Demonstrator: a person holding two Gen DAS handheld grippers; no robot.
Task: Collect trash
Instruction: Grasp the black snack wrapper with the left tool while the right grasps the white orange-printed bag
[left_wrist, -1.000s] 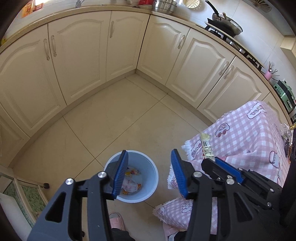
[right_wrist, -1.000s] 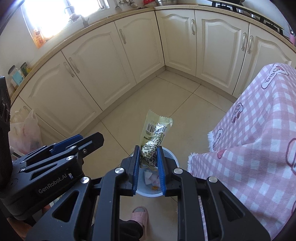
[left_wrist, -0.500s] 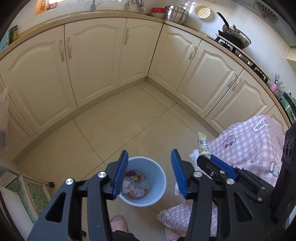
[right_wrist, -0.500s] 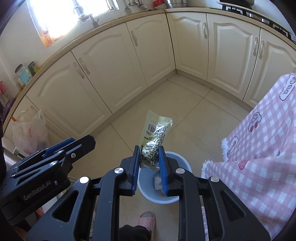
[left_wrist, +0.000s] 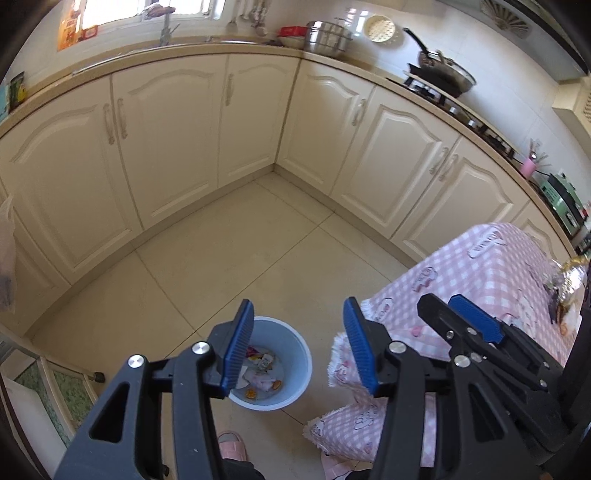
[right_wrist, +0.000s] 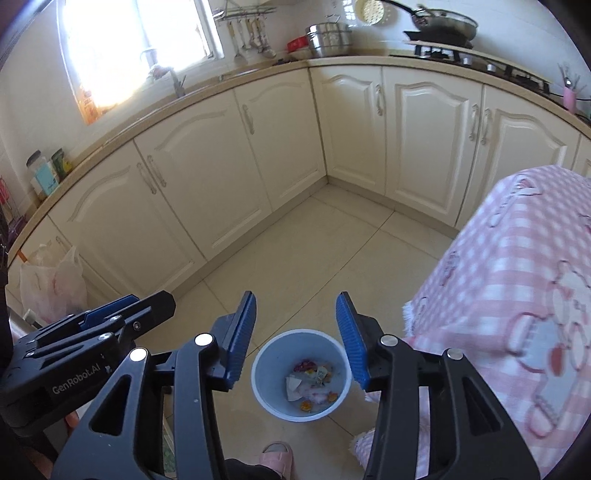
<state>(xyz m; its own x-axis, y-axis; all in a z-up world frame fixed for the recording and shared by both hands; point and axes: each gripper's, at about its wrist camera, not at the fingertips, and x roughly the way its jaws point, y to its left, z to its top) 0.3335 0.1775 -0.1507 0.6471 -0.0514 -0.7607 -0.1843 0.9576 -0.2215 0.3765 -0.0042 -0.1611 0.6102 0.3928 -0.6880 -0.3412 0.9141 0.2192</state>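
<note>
The trash sits in the pale blue bin (right_wrist: 301, 373) on the tiled floor: a heap of crumpled wrappers and scraps (right_wrist: 312, 384), white paper, a purple bit, a few orange pieces at the near side. Seen from the left wrist, the same bin (left_wrist: 291, 365) stands just left of the pink checked cloth (left_wrist: 480, 280) that hangs over a piece of furniture.

The right gripper (right_wrist: 295, 332) hangs right over the bin, jaws opening, nothing between the blue pads. The left gripper (left_wrist: 297, 345) is about halfway open too, also empty, jaws spreading slightly.

A pink slipper (right_wrist: 277, 456) shows at the near edge. Cream cabinets (right_wrist: 207, 177) wrap around the far side, and a white plastic bag (right_wrist: 51, 284) hangs at far left.
</note>
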